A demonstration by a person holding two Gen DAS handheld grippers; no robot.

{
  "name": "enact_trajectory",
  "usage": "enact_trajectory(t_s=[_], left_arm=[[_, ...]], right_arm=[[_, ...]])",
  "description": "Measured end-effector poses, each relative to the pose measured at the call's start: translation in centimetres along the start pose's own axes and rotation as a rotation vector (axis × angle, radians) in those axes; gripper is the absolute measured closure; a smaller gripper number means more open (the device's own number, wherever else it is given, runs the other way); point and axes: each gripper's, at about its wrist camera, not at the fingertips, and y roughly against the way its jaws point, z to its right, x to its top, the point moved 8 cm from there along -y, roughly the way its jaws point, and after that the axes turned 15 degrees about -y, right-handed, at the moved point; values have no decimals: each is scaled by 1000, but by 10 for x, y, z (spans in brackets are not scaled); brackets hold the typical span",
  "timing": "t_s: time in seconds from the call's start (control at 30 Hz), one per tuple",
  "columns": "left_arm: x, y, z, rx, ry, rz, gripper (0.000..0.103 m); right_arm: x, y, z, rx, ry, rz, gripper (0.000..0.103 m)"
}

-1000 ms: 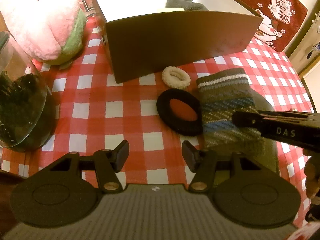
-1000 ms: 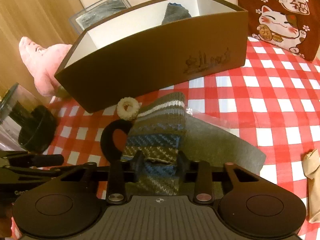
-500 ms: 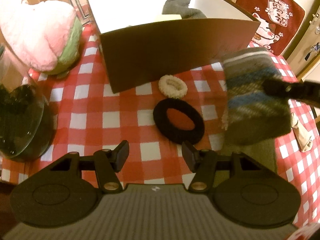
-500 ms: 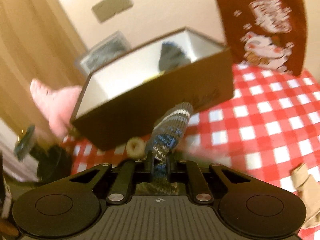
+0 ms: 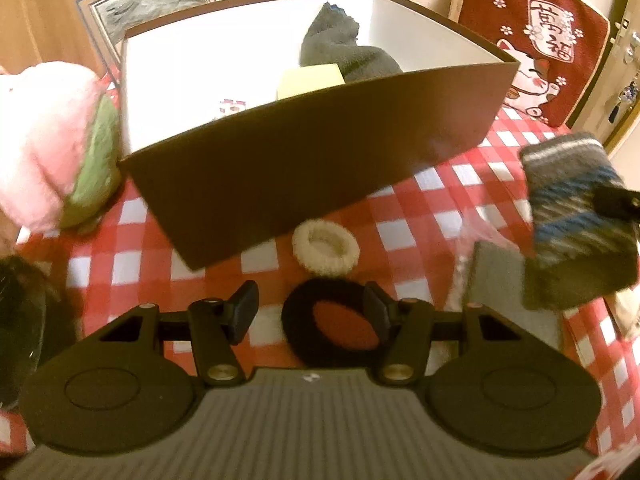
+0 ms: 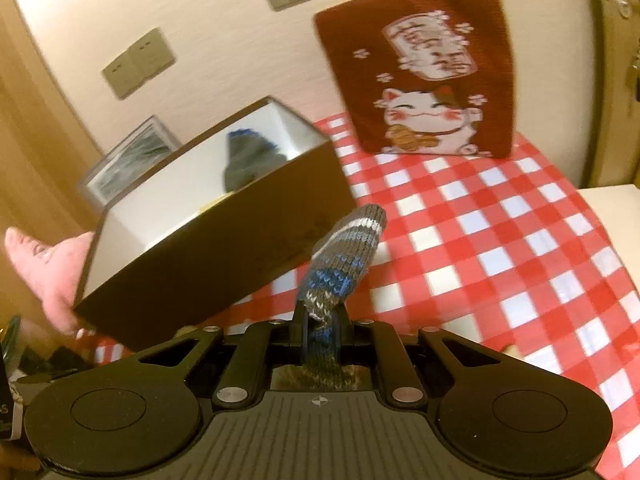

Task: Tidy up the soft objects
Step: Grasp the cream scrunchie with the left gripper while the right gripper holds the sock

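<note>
Left wrist view: the box (image 5: 320,168) on the tabletop (image 5: 432,216) already holds a grey sock (image 5: 344,54) and a yellow pad (image 5: 310,80). A cream scrunchie (image 5: 325,246) and a black scrunchie (image 5: 332,326) lie outside, so sorting is judged partly done. The left tool (image 5: 310,312) stands apart and empty, over the black scrunchie.

Right wrist view: the right tool (image 6: 320,330) is clamped on a striped sock (image 6: 342,256), held clear of the tabletop, just beside the box and not yet inside.
</note>
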Motion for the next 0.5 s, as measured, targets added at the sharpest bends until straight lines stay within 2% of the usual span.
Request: enact_trajectory(t_s=[0.17, 0.37, 0.5], left_arm=[[12, -20, -1, -3, -4, 9, 48], [15, -45, 1, 0, -20, -29, 48], [16, -53, 0, 19, -30, -28, 46]], right_arm=[[8, 0, 17, -31, -34, 10, 91], [10, -3, 30, -55, -55, 11, 91], [10, -7, 35, -63, -65, 2, 91]])
